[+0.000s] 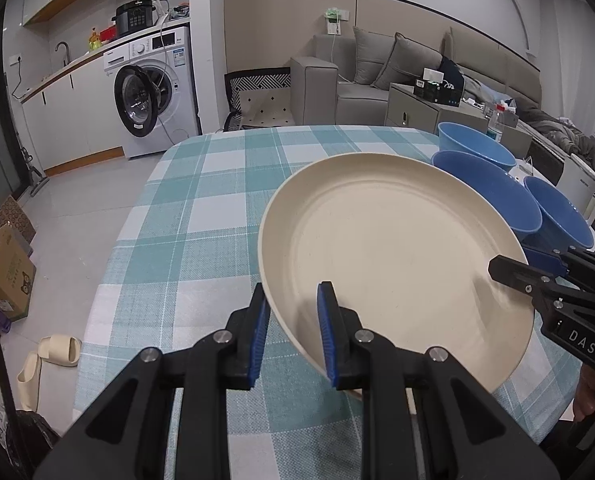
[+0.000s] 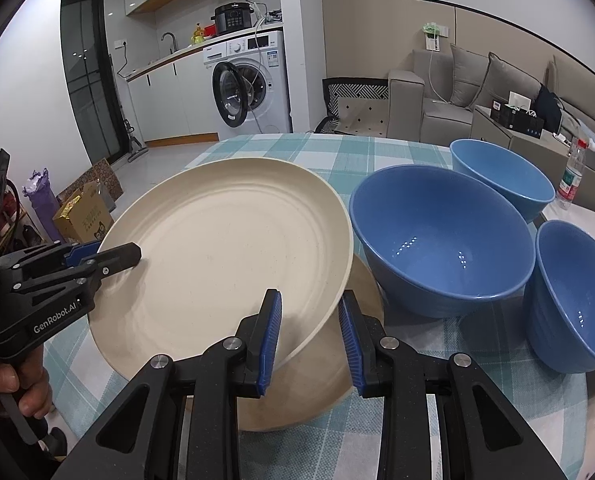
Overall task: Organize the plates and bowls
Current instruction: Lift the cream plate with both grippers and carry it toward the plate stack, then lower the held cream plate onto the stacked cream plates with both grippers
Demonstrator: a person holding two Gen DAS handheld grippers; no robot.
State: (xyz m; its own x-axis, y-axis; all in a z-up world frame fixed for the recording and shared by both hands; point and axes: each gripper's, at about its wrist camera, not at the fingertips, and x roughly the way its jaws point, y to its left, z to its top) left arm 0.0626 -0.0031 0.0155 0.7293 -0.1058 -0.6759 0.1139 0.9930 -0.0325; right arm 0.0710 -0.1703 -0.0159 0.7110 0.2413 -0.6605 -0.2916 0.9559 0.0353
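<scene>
A cream plate point(image 1: 397, 248) point(image 2: 225, 248) is held tilted above the checked tablecloth point(image 1: 201, 216). My left gripper point(image 1: 292, 286) point(image 2: 113, 256) is shut on its near-left rim, one blue pad above and one below. My right gripper point(image 2: 310, 294) point(image 1: 509, 268) is clamped on the opposite rim of the same plate. A second cream plate point(image 2: 337, 368) lies flat on the cloth under the raised one. Three blue bowls stand upright to the right: a large one point(image 2: 441, 236) point(image 1: 485, 188), one behind it point(image 2: 497, 176) point(image 1: 473, 144) and one nearer on the right point(image 2: 577, 296) point(image 1: 557, 216).
A water bottle point(image 2: 571, 180) stands past the bowls on a white surface. The table's left edge point(image 1: 109, 264) drops to the floor, where slippers point(image 1: 53, 352) and a cardboard box point(image 1: 9, 268) lie. A person's hand point(image 2: 13, 388) grips the left tool's handle.
</scene>
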